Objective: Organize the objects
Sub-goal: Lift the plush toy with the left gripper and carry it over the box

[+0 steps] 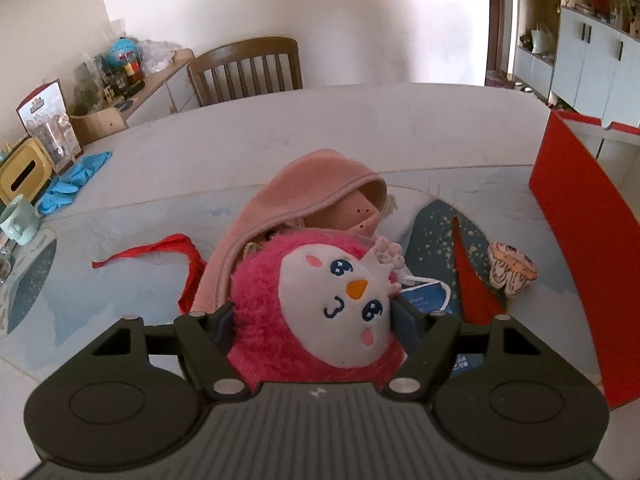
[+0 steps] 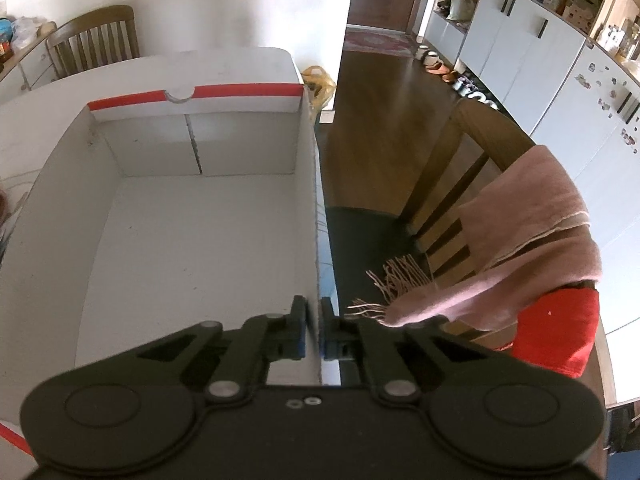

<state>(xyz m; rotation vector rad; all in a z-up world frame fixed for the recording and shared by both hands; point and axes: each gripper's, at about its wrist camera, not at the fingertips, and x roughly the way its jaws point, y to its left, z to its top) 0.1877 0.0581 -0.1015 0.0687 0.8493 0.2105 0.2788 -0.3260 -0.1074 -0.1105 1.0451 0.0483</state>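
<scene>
Pink plush (image 1: pixel 320 304) hides left gripper (image 1: pixel 316 320) pads; contact unclear.

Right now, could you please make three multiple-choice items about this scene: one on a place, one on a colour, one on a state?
1. Where does the pink scarf hang?
A. Over the back of the chair
B. Inside the box
C. On the floor

2. What colour is the plush toy's fur?
A. Blue
B. Pink
C. Green

3. What is the right gripper doing?
A. Standing wide open over the chair
B. Holding the scarf
C. Shut on the wall of the box

Answers:
1 A, the scarf drapes over the chair's wooden backrest.
2 B, bright pink fur surrounds its white face.
3 C, both pads press the box's thin white wall from either side.
</scene>
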